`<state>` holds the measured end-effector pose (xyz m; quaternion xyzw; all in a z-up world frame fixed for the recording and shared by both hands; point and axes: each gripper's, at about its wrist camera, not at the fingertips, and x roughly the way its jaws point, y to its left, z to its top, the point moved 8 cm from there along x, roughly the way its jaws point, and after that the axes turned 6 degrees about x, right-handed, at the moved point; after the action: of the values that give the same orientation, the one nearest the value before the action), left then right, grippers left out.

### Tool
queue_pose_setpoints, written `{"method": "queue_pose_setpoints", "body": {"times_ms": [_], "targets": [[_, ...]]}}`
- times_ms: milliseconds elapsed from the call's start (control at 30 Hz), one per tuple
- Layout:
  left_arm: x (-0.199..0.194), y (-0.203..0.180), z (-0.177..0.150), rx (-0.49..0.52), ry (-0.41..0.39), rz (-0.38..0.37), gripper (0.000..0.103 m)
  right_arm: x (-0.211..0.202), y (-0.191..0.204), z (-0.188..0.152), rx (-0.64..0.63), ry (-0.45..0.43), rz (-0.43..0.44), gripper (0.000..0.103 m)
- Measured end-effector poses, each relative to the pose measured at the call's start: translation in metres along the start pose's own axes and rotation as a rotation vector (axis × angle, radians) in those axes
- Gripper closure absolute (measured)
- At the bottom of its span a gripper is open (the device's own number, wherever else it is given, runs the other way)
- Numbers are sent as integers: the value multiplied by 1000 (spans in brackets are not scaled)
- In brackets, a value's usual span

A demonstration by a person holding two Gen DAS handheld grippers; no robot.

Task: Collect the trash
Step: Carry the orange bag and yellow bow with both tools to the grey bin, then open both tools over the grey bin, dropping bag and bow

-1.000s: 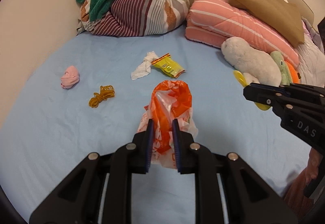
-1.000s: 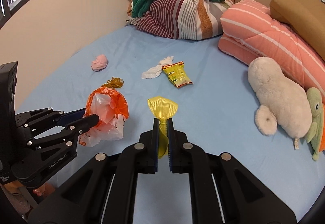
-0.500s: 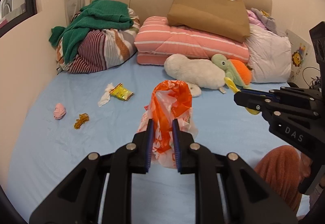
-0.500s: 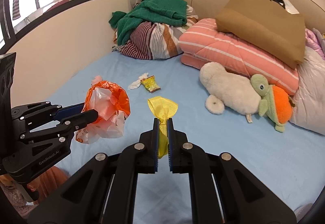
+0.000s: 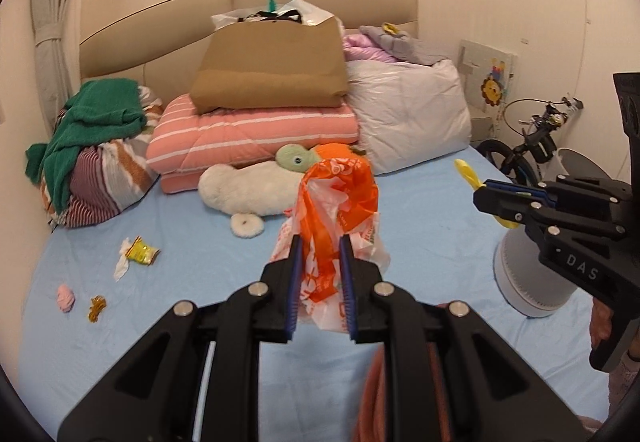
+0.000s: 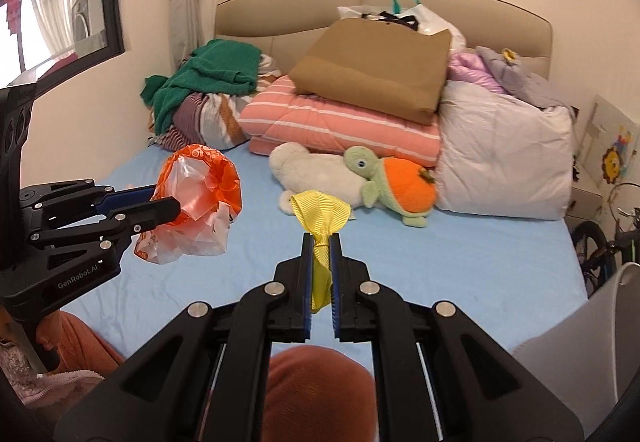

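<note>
Both grippers, left gripper [image 5: 320,242] and right gripper [image 6: 321,242], point slightly downward, jaws clamped.

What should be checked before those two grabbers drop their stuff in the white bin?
1. Left gripper pinching the orange plastic bag: ok, bag hangs between its closed pads.
2. Right gripper pinching the yellow ribbon: ok.
3. White bin within view: ok, it stands at the bed's right edge, below the right gripper.
4. Bin opening free: cannot tell, its inside is not visible.
5. Both loads clear of the blue sheet: ok, both are lifted.
6. Trash left on the bed: not ok, a yellow snack wrapper, white tissue, pink wad and orange string remain.
</note>
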<state>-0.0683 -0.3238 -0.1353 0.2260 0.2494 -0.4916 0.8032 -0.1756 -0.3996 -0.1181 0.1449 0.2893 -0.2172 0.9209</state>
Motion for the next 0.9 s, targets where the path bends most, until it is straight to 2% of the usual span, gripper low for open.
{"method": "queue_pose_setpoints", "body": {"times_ms": [400,633,900], "targets": [[8,-141,56,217,-77,-205,85,-115,-156,-27,154,-74,-282,97],[7,-208,84,315,-114,-293,85,-164,-213,-41,209,-97,-383,97],[7,-281,112,410,-146,-394,85,-205,-264,-38,251,-118,-457,97]]}}
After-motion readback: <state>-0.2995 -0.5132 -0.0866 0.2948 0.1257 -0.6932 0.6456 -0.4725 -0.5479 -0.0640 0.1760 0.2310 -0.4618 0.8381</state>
